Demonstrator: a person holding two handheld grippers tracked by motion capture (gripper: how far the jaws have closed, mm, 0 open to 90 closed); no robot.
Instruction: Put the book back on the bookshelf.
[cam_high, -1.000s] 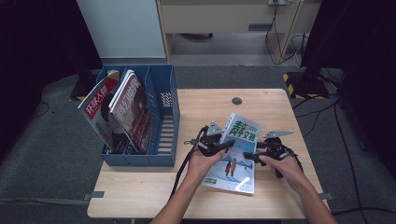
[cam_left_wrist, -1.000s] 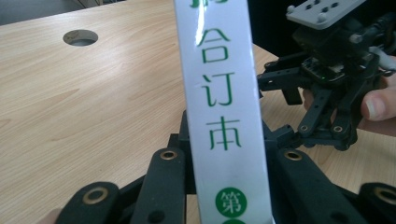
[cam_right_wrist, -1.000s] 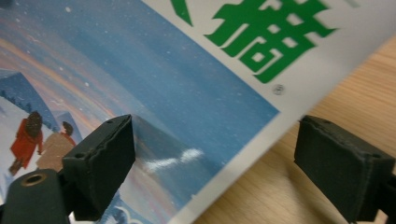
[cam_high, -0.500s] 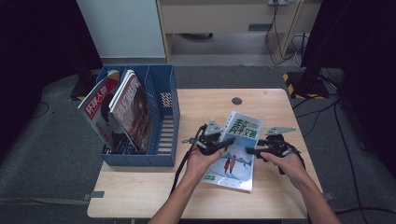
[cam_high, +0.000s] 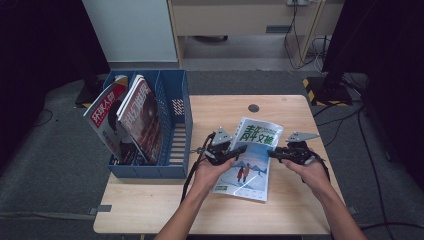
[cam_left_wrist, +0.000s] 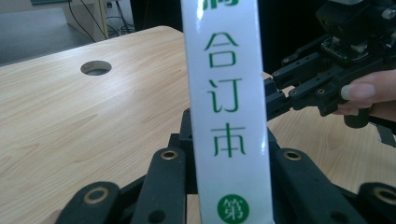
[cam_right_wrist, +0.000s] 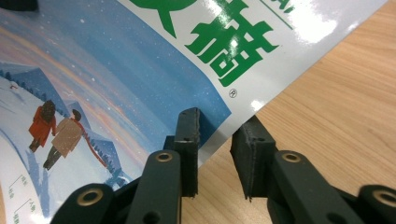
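Magazine (cam_high: 251, 158) with a snowy blue cover and green Chinese title lies at the centre of the high view, on the wooden bench (cam_high: 280, 210), its left edge lifted. The left gripper (cam_high: 231, 151), just left of centre, has its fingers closed on the magazine's white spine, which rises up the middle of the left gripper view (cam_left_wrist: 227, 107). The right gripper (cam_high: 274, 152), right of centre, touches the magazine's right edge; in the right gripper view its fingers (cam_right_wrist: 189, 140) stand slightly apart around that edge, one above the cover (cam_right_wrist: 116, 79), one beside it, not clamped. A blue file rack (cam_high: 172, 125) holding other magazines (cam_high: 131, 117) sits at the left of the high view.
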